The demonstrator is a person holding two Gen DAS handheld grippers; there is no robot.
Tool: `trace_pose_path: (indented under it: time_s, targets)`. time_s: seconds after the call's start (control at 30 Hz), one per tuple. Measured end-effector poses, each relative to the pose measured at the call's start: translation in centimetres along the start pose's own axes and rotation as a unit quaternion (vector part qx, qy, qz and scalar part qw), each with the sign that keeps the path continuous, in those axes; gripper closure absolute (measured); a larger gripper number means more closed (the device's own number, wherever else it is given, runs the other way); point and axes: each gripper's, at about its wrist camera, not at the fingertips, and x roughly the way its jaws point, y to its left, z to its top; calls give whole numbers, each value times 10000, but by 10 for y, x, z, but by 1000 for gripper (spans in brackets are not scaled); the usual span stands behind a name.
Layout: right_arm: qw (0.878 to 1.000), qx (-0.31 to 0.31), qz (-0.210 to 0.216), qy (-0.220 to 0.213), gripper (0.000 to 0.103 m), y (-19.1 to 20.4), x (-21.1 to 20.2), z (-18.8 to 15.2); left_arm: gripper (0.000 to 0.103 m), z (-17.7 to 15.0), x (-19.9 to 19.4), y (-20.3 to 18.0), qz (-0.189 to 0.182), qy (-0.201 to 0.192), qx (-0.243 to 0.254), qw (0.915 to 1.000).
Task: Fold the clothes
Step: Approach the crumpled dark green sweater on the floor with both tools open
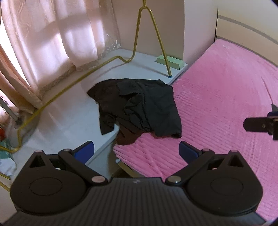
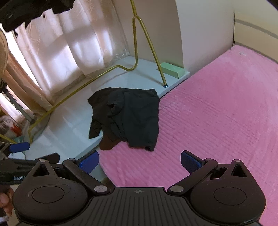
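A crumpled pile of black clothes [image 1: 139, 106] lies half on the pink bed cover [image 1: 225, 97] and half on the white ledge [image 1: 66, 121] beside it. A dark brown piece [image 1: 126, 137] pokes out under its near edge. My left gripper [image 1: 137, 149] is open and empty, a short way in front of the pile. My right gripper [image 2: 139, 160] is open and empty, also short of the pile [image 2: 128, 118]. Part of the right gripper shows at the right edge of the left wrist view [image 1: 260, 124]. The left gripper's blue finger [image 2: 19, 146] shows at the left in the right wrist view.
A gold metal rack frame [image 1: 152, 34] stands on the ledge, with a foot [image 1: 170, 76] near the pile. A green box [image 1: 169, 62] sits by the wall. Pink curtains [image 1: 52, 43] hang at left. Dark clothing [image 2: 26, 12] hangs at upper left.
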Motion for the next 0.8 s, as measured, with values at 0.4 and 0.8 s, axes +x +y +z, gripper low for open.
trace_pose_path:
  time_s: [0.4,0.8]
  targets:
    - [9996,-104,250,19,0,16,20,39,1,-10,14,2,164,-76,44,9998]
    - [9995,-107,245,179,0,19,34,53,1,27,42,12,36,134,-11,9999]
